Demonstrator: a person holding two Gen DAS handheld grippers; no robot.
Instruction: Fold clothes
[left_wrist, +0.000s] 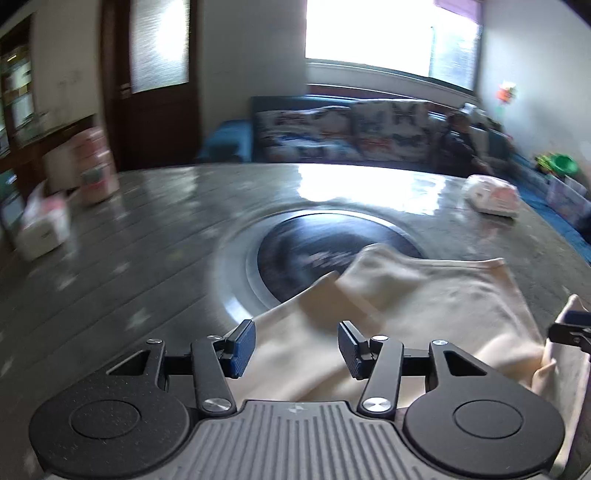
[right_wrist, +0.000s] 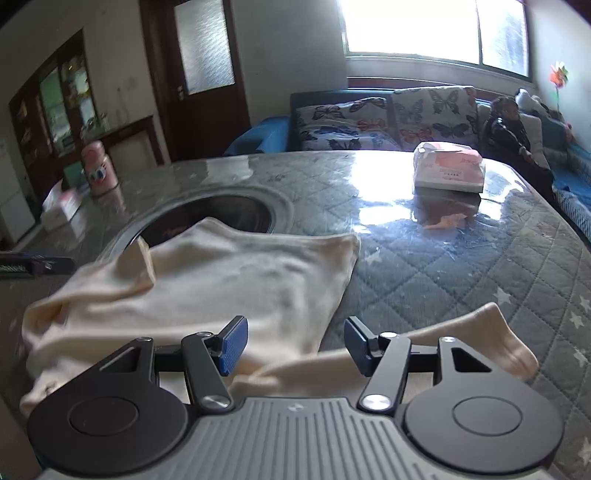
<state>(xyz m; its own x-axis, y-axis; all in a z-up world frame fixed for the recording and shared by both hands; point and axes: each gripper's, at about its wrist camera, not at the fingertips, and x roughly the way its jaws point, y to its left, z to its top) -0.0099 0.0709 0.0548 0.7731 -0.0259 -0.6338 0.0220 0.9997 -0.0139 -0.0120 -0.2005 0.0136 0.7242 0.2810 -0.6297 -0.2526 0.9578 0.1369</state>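
Table (right_wrist: 461, 266): large, quilted grey cover with star print under a glossy clear sheet; a round dark recess (right_wrist: 221, 214) sits in its middle. Left wrist view is motion-blurred, right wrist view mostly sharp.

Cream garment (right_wrist: 240, 288): lies on the table's near part, its far edge overlapping the rim of the recess. The main body is spread as a rough flat panel with one straight far edge and a squared right corner. On its left side a flap or sleeve is turned over onto the body. A long sleeve (right_wrist: 480, 339) trails out to the right, off the panel, with the cuff end lying loose on the cover. Near edge is bunched and wrinkled.

Progress, as a judgement: partly folded at most. One side looks turned in; the right sleeve lies unfolded and the body is not doubled over, so no compact bundle yet. Remaining: bring that sleeve in, then fold the body lengthwise.

Packet (right_wrist: 448, 171): white and pink, far right on the table, well apart from the garment.

Left claw (left_wrist: 295, 347): fingers apart, nothing between them, hovering over the garment's near left part.

Right claw (right_wrist: 293, 345): fingers apart, empty, over the gap between the body and the trailing sleeve.
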